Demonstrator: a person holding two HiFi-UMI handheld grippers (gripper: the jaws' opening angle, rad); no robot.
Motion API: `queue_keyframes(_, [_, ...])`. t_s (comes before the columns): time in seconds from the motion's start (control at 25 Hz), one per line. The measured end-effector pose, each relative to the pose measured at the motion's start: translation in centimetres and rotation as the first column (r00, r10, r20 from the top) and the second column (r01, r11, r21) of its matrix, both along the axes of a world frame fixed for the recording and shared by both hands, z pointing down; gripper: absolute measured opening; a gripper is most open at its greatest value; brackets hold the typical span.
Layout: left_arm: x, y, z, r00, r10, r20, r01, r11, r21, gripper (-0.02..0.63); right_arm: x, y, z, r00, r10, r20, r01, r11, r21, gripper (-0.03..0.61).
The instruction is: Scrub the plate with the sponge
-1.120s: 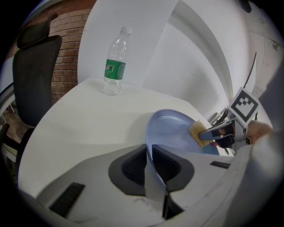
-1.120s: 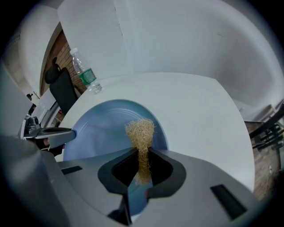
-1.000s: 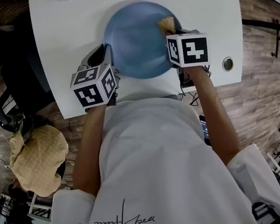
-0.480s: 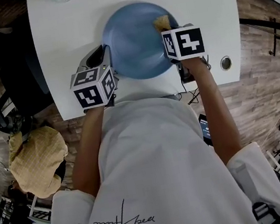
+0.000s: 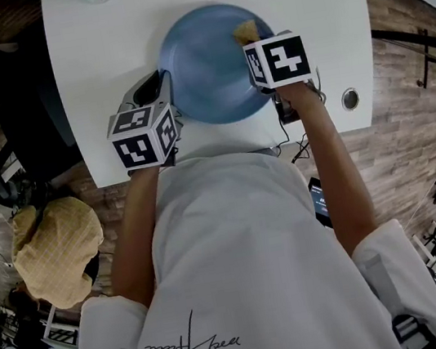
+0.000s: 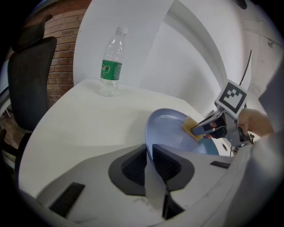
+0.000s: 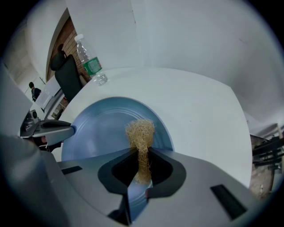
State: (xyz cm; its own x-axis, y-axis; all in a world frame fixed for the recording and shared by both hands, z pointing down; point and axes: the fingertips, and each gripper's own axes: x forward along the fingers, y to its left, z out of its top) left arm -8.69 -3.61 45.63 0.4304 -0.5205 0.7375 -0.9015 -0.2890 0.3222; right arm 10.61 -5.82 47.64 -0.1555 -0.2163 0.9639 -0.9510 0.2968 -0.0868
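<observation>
Surroundings: a clear plastic water bottle with a green label (image 6: 109, 66) stands upright on the white tabletop (image 5: 98, 49), well beyond the round pale-blue plate (image 5: 204, 68) and to its far left. A black office chair (image 6: 29, 84) stands off the tabletop, past the bottle from the plate. A small metal-ringed round hole (image 5: 349, 98) sits in the tabletop to the plate's right. A tan quilted cushion (image 5: 57, 250) lies below the tabletop, to the plate's near left, over the wood-plank floor (image 5: 427, 110).
In the way: in the head view the right tool's marker cube (image 5: 278, 61) covers the plate's right rim and hides that tool's jaws there.
Plate: it sits on the tabletop towards the person's edge, between the two tools.
Left tool (image 6: 150, 164): it is at the plate's left rim, with its jaws closed on the thin rim, which runs between the dark pads.
Right tool (image 7: 142, 166): it is over the plate's right side, pointing steeply down. Its jaws are clamped on the tan fibrous sponge (image 7: 140, 133), which sticks out past the fingertips.
Sponge against plate: its free end meets the plate's inner face at the far right, just inside the rim.
In the plate: the sponge's end.
</observation>
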Motion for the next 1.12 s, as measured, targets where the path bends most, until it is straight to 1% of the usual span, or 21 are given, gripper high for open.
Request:
queue_keyframes(0.2, [-0.1, -0.1, 0.0, 0.999, -0.022, -0.035, 0.022, 1.000, -0.002, 0.038, -0.2, -0.3, 0.1, 1.000, 0.007, 0.011, -0.007, 1.000, -0.002, 0.043])
queue_keyframes(0.64, [0.0, -0.1, -0.1, 0.999, -0.014, -0.034, 0.013, 1.000, -0.005, 0.039, -0.8, -1.1, 0.0, 1.000, 0.001, 0.017, -0.001, 1.000, 0.002, 0.043])
queue_keyframes(0.84, [-0.1, -0.1, 0.0, 0.999, -0.024, -0.041, 0.023, 1.000, -0.004, 0.038, -1.3, -1.4, 0.1, 1.000, -0.006, 0.013, 0.006, 1.000, 0.003, 0.043])
queue_keyframes(1.12, [-0.1, -0.1, -0.1, 0.999, -0.019, -0.047, 0.019, 1.000, -0.002, 0.040, -1.5, -1.8, 0.0, 1.000, 0.003, 0.026, -0.003, 1.000, 0.002, 0.043])
